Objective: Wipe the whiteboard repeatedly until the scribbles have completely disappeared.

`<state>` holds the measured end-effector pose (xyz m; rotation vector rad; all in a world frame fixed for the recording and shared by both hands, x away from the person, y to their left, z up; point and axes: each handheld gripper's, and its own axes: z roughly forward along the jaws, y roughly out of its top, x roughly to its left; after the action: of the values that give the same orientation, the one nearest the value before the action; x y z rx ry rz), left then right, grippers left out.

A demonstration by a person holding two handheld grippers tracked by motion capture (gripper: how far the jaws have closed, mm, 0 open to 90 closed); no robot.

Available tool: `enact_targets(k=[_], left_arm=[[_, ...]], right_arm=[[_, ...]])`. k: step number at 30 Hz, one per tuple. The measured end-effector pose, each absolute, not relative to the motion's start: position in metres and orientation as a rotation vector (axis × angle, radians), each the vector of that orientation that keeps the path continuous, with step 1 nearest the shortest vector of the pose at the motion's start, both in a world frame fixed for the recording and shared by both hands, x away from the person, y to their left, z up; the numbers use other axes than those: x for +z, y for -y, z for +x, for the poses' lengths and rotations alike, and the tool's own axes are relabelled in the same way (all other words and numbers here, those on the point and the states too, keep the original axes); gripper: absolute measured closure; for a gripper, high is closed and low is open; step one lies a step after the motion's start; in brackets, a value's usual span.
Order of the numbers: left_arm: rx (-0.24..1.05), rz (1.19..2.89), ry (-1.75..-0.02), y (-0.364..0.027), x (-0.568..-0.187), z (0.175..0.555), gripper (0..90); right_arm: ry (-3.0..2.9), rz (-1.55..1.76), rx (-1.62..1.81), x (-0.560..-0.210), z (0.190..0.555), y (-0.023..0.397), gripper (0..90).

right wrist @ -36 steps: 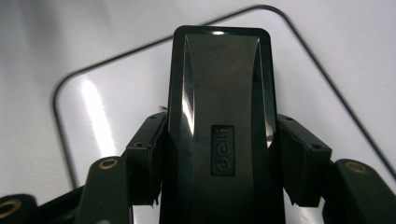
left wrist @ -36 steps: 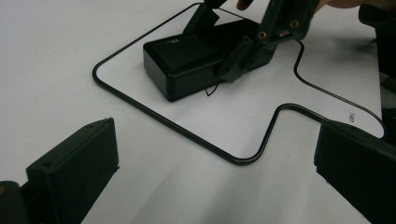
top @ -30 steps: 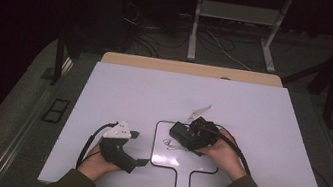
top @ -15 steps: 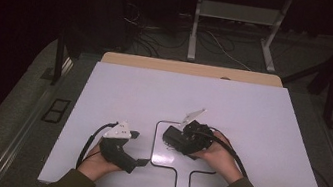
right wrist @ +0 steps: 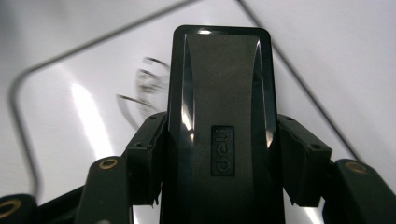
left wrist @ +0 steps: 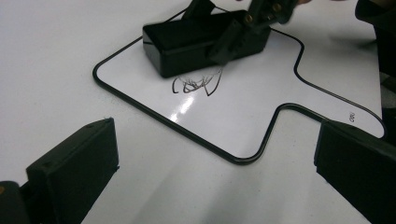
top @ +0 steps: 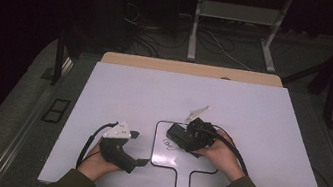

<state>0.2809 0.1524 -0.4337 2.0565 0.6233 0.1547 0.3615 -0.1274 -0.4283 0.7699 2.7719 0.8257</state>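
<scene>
1. A white table bears a small handled whiteboard near the person's edge.
2. The right gripper pinches a black eraser by its sides, apparently resting flat on the board.
3. The left gripper sits beside the board, jaws spread and holding nothing.
4. Dark scribbles lie just beside the eraser.

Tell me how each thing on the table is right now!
Eraser: clamped in the right hand-held gripper, lying flat on the board beside the scribble.
Small whiteboard: flat on the table, scribble not yet wiped off.
Scribble: dark pen marks, still on the board.
Left hand-held gripper: jaws wide open, holding nothing, next to the board.
Table: white, board lying on it.
</scene>
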Motion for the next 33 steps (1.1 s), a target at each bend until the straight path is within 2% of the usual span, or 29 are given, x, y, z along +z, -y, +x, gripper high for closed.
enact_targets(k=[7, 19, 33], left_arm=[[0.153, 2.053, -0.625, -0.152, -0.434, 0.281, 0.0], [0.156, 2.054, -0.623, -0.152, -0.433, 0.280, 0.0], [0.157, 2.053, -0.625, -0.152, -0.433, 0.280, 0.0]], right_arm=[[-2.733, 0.877, 0.820, -0.428, 0.371, 0.150, 38.7], [-2.816, 0.684, 0.828, -0.427, 0.334, 0.127, 38.7], [-2.705, 0.952, 0.816, -0.428, 0.367, 0.177, 38.7]])
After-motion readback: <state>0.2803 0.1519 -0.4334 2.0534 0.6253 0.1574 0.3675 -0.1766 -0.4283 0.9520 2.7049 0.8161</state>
